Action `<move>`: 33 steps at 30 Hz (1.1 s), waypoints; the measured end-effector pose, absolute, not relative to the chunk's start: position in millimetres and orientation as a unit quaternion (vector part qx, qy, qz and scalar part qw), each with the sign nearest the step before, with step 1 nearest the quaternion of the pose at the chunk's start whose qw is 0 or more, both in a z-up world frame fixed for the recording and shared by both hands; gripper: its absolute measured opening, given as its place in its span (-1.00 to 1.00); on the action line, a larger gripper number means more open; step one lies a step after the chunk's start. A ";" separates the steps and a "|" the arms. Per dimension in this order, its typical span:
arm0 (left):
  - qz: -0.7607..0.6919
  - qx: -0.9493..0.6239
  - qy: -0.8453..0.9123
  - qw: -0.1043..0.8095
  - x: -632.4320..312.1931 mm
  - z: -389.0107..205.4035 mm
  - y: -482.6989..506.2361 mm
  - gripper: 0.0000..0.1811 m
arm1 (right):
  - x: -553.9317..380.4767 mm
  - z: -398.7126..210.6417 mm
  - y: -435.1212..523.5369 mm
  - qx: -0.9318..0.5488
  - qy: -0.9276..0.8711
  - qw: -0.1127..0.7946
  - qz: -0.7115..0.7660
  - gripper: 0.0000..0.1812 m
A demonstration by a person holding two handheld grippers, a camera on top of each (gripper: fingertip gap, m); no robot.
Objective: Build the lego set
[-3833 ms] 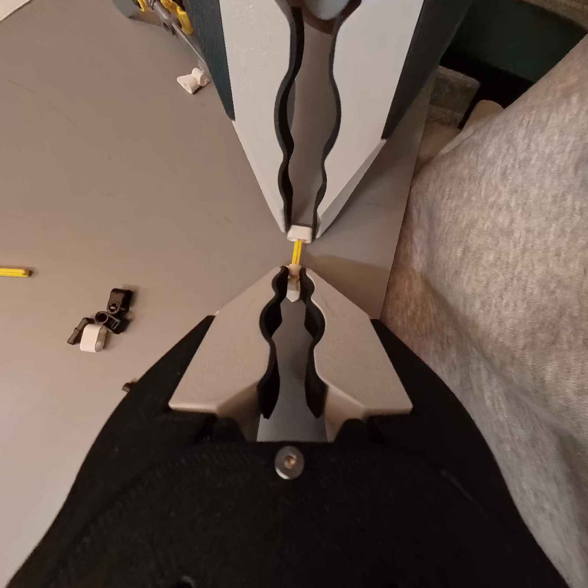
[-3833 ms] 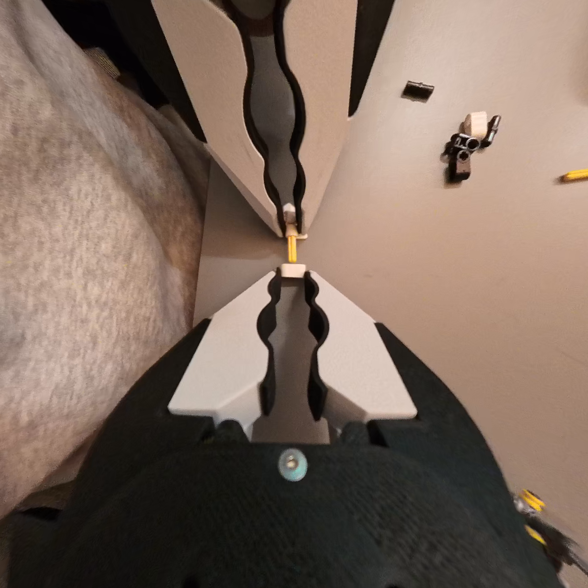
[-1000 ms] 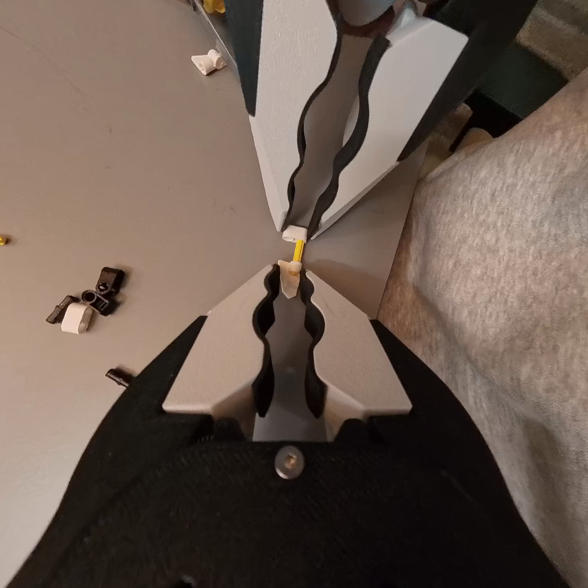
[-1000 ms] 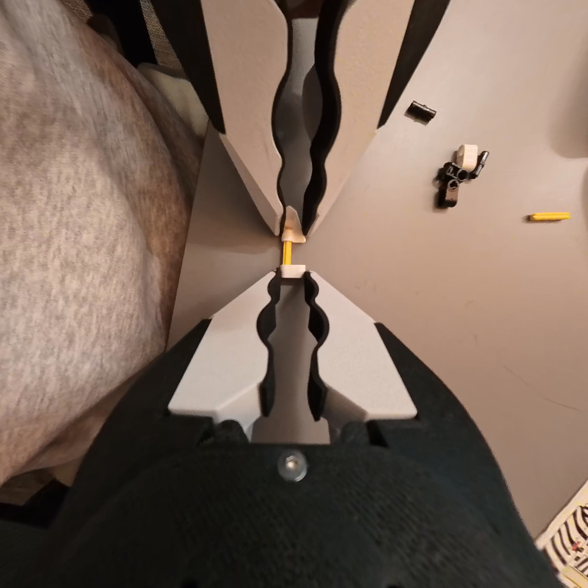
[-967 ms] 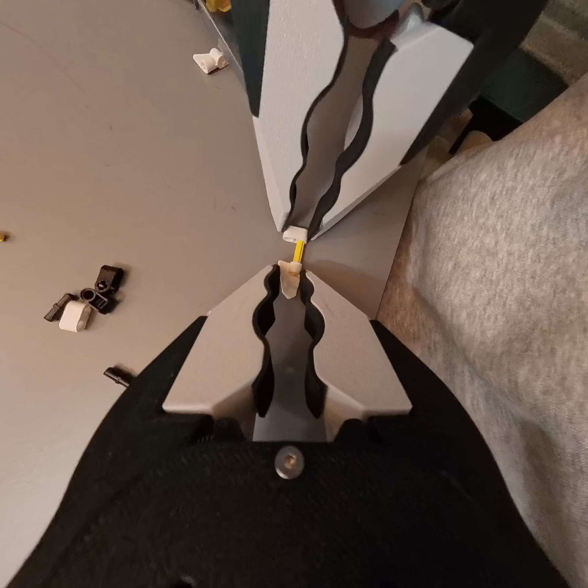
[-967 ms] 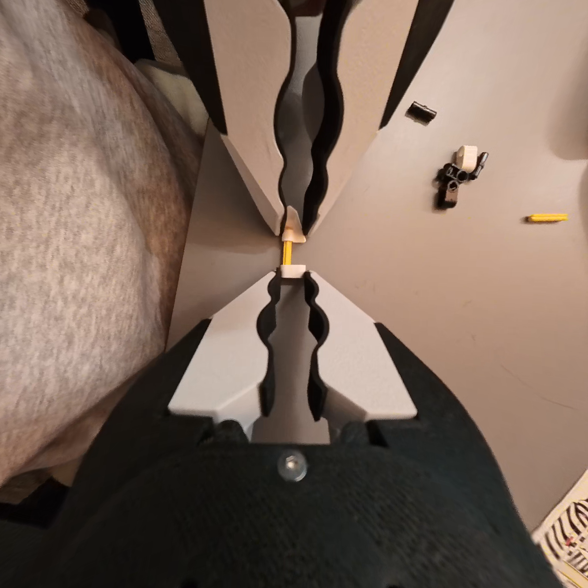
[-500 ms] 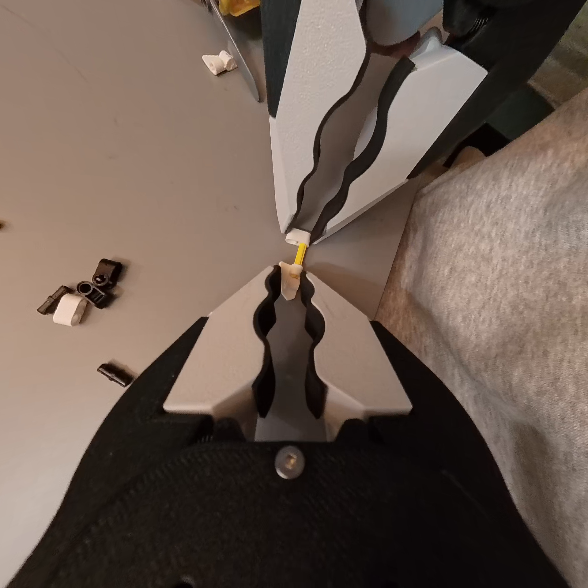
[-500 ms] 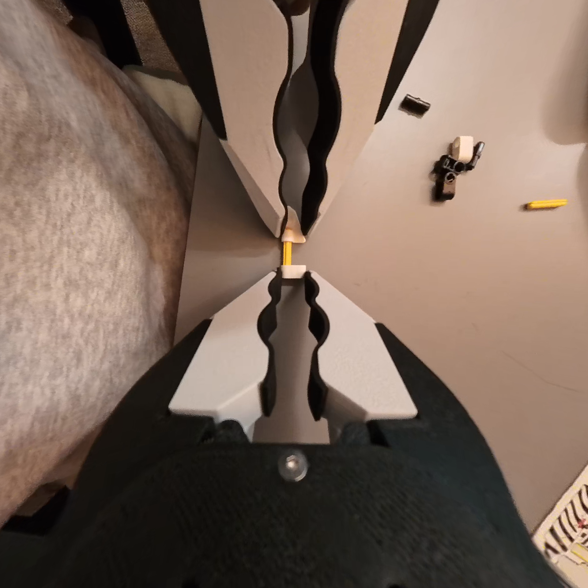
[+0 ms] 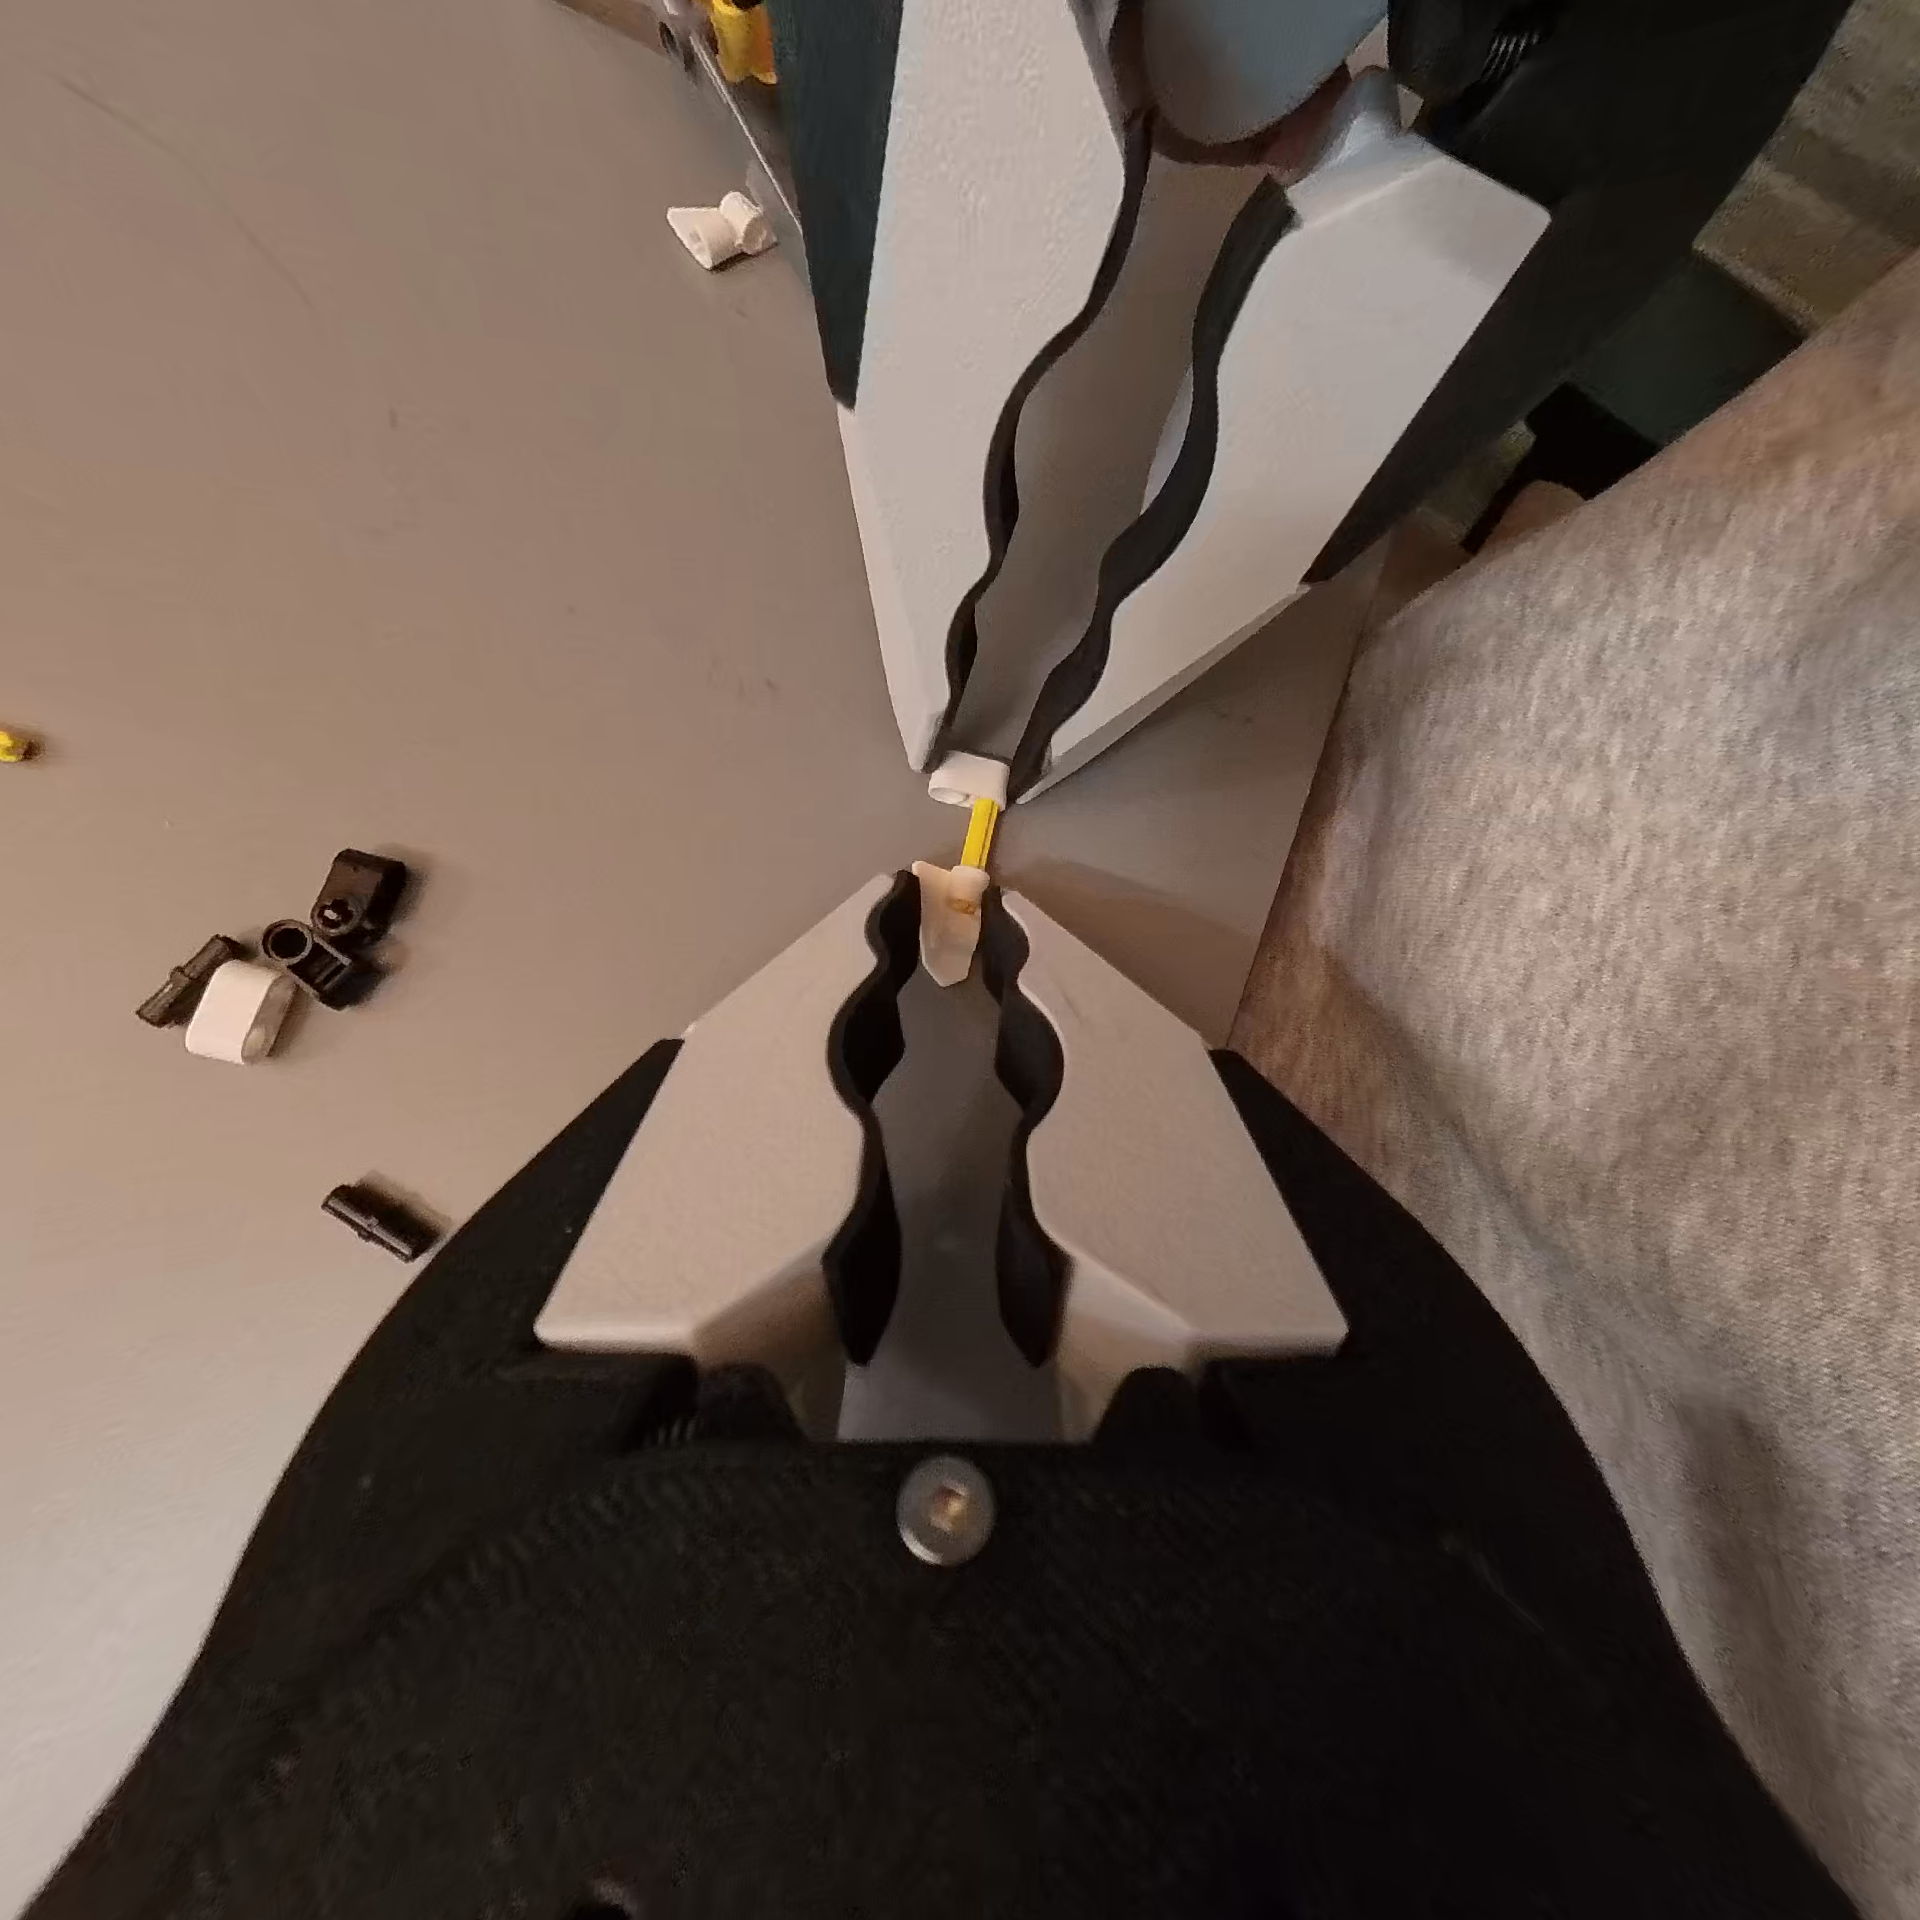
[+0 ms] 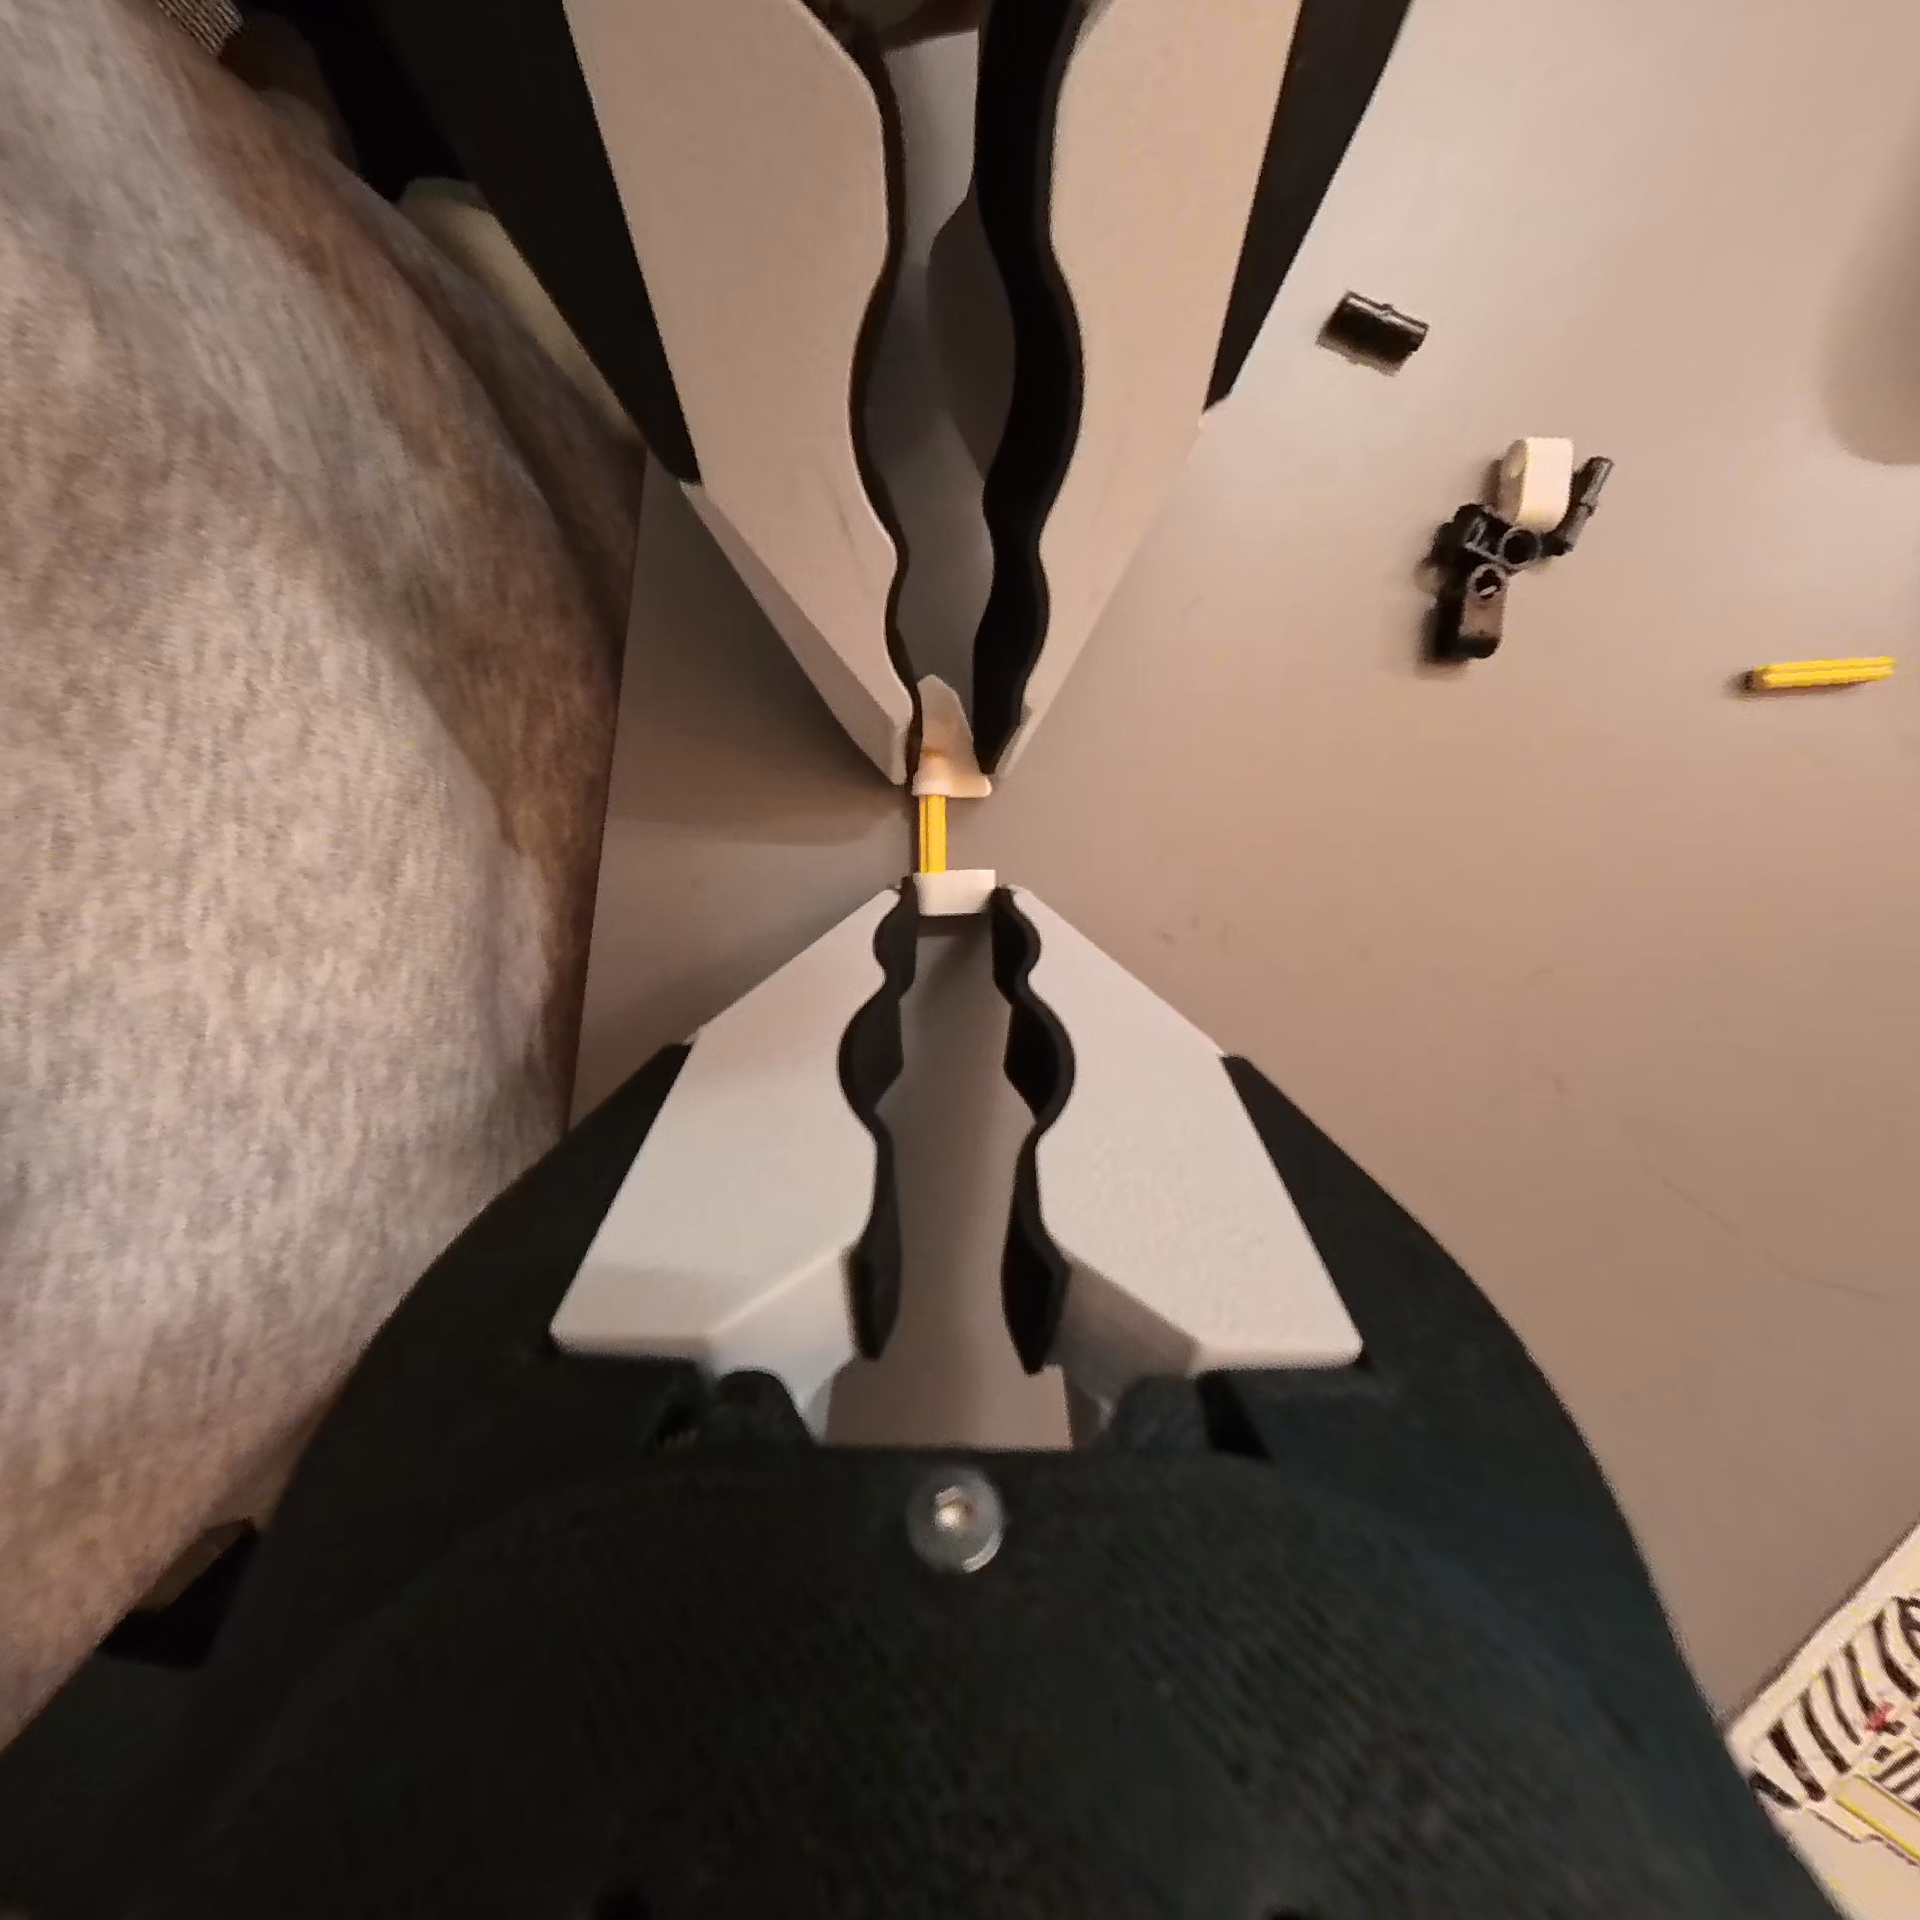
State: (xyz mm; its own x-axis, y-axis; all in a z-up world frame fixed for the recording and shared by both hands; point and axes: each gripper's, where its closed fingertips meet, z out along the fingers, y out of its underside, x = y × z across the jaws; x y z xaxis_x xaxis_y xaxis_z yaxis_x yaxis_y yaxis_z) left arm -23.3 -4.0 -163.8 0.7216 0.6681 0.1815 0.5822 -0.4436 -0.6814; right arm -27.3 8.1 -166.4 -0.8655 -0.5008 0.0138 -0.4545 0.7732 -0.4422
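Left claw (image 9: pixel 948 902) grips a white connector (image 9: pixel 948 925); right claw (image 10: pixel 951 896) pinches a white piece (image 10: pixel 951 891). Between them, above the desk (image 9: pixel 416 520), spans a thin yellow axle (image 9: pixel 979 831): light, stiff, likely slippery; best held by the ends.

Table (image 9: pixel 416 520): smooth matt grey. Yellow axle (image 9: pixel 978 828): glossy plastic. Gripper mount (image 9: pixel 935 1662): black, woven-textured. Sweatshirt (image 9: pixel 1610 935): heathered grey fleecy cloth.

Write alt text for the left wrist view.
The left gripper, shut on a white connector, meets the right gripper tip to tip; it pinches a second white piece, and a short yellow axle joins the two. On the grey table to the left lie loose black and white pieces; grey fabric fills the right.
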 end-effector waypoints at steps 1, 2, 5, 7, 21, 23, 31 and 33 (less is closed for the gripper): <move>0.059 -0.847 -0.370 0.378 -23.6 -163.7 -4.3 -0.91 | -27.3 -166.4 7.6 -0.251 0.940 0.055 -0.226 -0.87; 0.062 -0.846 -0.370 0.379 -24.0 -163.8 -4.7 -0.91 | -27.4 -166.4 7.1 -0.246 0.939 0.058 -0.232 -0.87; 0.061 -0.842 -0.374 0.384 -24.7 -163.9 -5.5 -0.91 | -27.4 -166.6 6.2 -0.247 0.937 0.056 -0.242 -0.87; 0.061 -0.843 -0.374 0.381 -25.1 -164.1 -6.0 -0.91 | -27.1 -166.7 5.7 -0.260 0.934 0.043 -0.243 -0.87; 0.067 -0.852 -0.366 0.368 -23.7 -165.8 1.9 -0.89 | -20.7 -168.2 -0.3 -0.248 0.935 0.050 -0.247 -0.86; 0.074 -0.857 -0.360 0.361 -23.6 -165.8 2.3 -0.89 | -20.7 -168.5 0.1 -0.276 0.931 0.019 -0.238 -0.86; 0.066 -0.839 -0.372 0.393 -25.9 -165.3 1.8 -0.90 | -24.1 -168.5 -3.1 -0.229 0.930 0.061 -0.280 -0.86; 0.067 -0.837 -0.372 0.395 -25.6 -165.3 2.0 -0.89 | -24.6 -168.5 -3.4 -0.229 0.930 0.054 -0.283 -0.86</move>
